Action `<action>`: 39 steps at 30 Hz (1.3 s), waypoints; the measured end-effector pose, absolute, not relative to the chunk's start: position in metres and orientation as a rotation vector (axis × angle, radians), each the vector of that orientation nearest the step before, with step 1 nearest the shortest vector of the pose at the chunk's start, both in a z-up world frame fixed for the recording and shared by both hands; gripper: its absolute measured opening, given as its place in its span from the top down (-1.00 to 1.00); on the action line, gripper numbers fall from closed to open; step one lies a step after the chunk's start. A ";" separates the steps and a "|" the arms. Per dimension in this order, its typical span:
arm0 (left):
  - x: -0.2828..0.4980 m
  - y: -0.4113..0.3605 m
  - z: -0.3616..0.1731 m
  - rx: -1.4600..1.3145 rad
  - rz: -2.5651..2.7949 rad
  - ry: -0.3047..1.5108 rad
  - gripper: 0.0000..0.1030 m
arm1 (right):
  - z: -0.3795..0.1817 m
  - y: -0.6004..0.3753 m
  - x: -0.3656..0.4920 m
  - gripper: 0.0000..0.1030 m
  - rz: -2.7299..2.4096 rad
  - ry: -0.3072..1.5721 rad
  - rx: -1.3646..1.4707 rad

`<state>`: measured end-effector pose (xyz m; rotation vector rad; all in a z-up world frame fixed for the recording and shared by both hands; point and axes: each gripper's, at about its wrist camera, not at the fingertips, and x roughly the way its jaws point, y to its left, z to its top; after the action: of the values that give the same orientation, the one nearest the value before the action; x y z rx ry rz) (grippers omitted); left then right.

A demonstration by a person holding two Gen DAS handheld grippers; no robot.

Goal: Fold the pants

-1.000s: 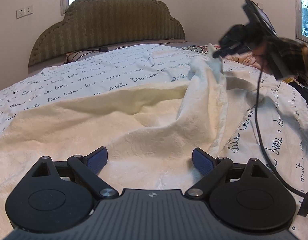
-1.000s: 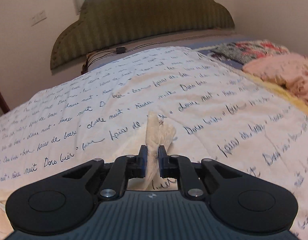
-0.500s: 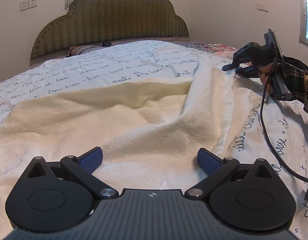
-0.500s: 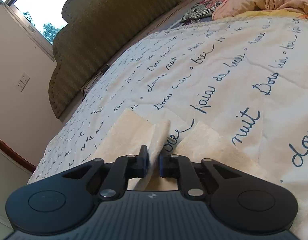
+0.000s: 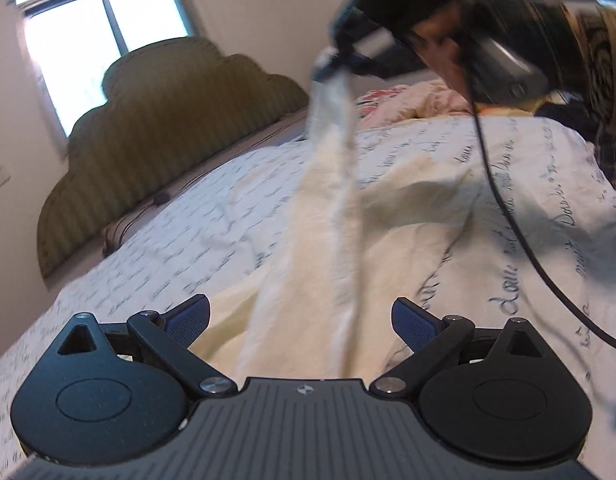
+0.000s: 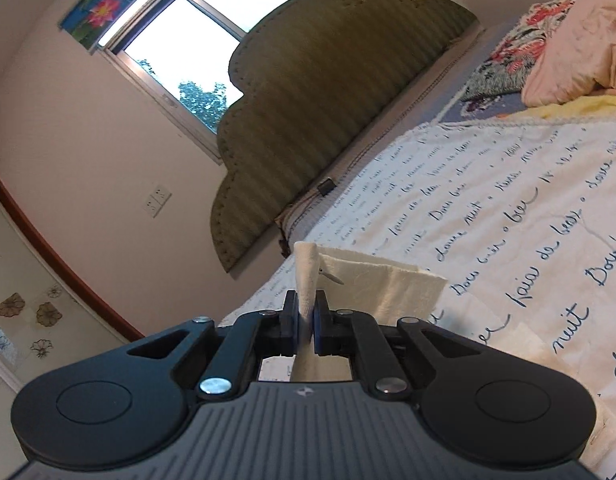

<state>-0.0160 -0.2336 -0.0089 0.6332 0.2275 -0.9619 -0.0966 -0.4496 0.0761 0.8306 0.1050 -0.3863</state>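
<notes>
Cream textured pants (image 5: 308,280) lie on the bed, with one part pulled up in a long taut strip. My right gripper (image 6: 306,320) is shut on that cream fabric (image 6: 308,276), which sticks up between its jaws. In the left wrist view the right gripper (image 5: 331,64) is high above the bed at the top of the strip. My left gripper (image 5: 300,318) is open and empty, low over the pants, with the lifted strip running between its blue pads (image 5: 411,320).
The bed has a white cover with blue script (image 6: 527,240) and an olive scalloped headboard (image 6: 327,100). Pink and floral bedding (image 6: 555,52) is piled at the far right. A black cable (image 5: 507,208) hangs from the right gripper. A window (image 6: 196,52) is behind the headboard.
My right gripper has lifted the pinched fabric high off the bed and tilted upward. My left gripper has tilted and shifted, still open over the pants.
</notes>
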 end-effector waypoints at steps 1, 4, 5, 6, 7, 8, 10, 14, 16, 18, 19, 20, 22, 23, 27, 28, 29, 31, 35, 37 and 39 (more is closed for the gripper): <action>-0.020 -0.243 -0.013 0.651 -0.976 0.218 -0.88 | 0.082 -0.448 -0.098 0.86 -0.372 0.098 0.825; -0.023 -0.260 -0.022 0.683 -0.978 0.217 -0.51 | 0.096 -0.442 -0.100 0.86 -0.344 0.089 0.792; -0.020 -0.263 -0.023 0.667 -0.971 0.231 -0.43 | 0.099 -0.441 -0.102 0.86 -0.333 0.086 0.784; -0.015 -0.264 -0.023 0.635 -0.966 0.255 -0.31 | 0.101 -0.441 -0.103 0.86 -0.329 0.082 0.779; -0.010 -0.263 -0.022 0.600 -0.962 0.278 -0.15 | 0.103 -0.442 -0.104 0.86 -0.327 0.080 0.775; -0.003 -0.261 -0.021 0.559 -0.953 0.306 -0.03 | 0.104 -0.443 -0.104 0.86 -0.324 0.080 0.772; 0.008 -0.259 -0.019 0.519 -0.926 0.338 0.41 | 0.104 -0.447 -0.105 0.86 -0.326 0.081 0.775; 0.023 -0.254 -0.011 0.498 -0.887 0.360 0.82 | 0.098 -0.459 -0.091 0.86 -0.334 0.116 0.790; 0.035 -0.253 -0.002 0.475 -0.863 0.373 0.85 | 0.094 -0.468 -0.078 0.86 -0.339 0.135 0.819; 0.046 -0.249 0.012 0.435 -0.817 0.352 0.87 | 0.096 -0.475 -0.064 0.87 -0.353 0.154 0.811; 0.050 -0.246 0.021 0.408 -0.785 0.320 0.87 | 0.101 -0.475 -0.060 0.87 -0.358 0.142 0.794; 0.050 -0.241 0.034 0.368 -0.740 0.258 0.87 | 0.110 -0.471 -0.061 0.87 -0.335 0.098 0.772; 0.046 -0.227 0.056 0.275 -0.693 0.154 0.87 | 0.127 -0.457 -0.075 0.88 -0.287 -0.012 0.702; 0.043 -0.224 0.063 0.253 -0.690 0.127 0.87 | 0.133 -0.448 -0.086 0.88 -0.281 -0.050 0.658; 0.031 -0.243 0.047 0.387 -0.822 0.226 0.90 | 0.104 -0.446 -0.126 0.88 -0.367 -0.003 0.657; 0.028 -0.248 0.033 0.401 -0.871 0.280 0.87 | 0.083 -0.454 -0.136 0.88 -0.411 0.034 0.707; 0.025 -0.252 0.020 0.415 -0.909 0.325 0.86 | 0.062 -0.462 -0.146 0.88 -0.445 0.069 0.764; 0.013 -0.258 -0.003 0.461 -0.963 0.373 0.86 | 0.017 -0.474 -0.166 0.88 -0.503 0.118 0.901; -0.004 -0.263 -0.032 0.573 -0.982 0.363 0.86 | -0.028 -0.481 -0.184 0.88 -0.546 0.172 1.000; 0.000 -0.260 -0.031 0.557 -0.991 0.385 0.86 | -0.031 -0.481 -0.186 0.88 -0.538 0.168 1.011; 0.002 -0.256 -0.026 0.543 -0.998 0.385 0.86 | -0.025 -0.474 -0.189 0.88 -0.534 0.163 0.972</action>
<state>0.0015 -0.2564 -0.0262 0.5429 0.3851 -0.9979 -0.1887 -0.4742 -0.0251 0.9722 0.1628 -0.5339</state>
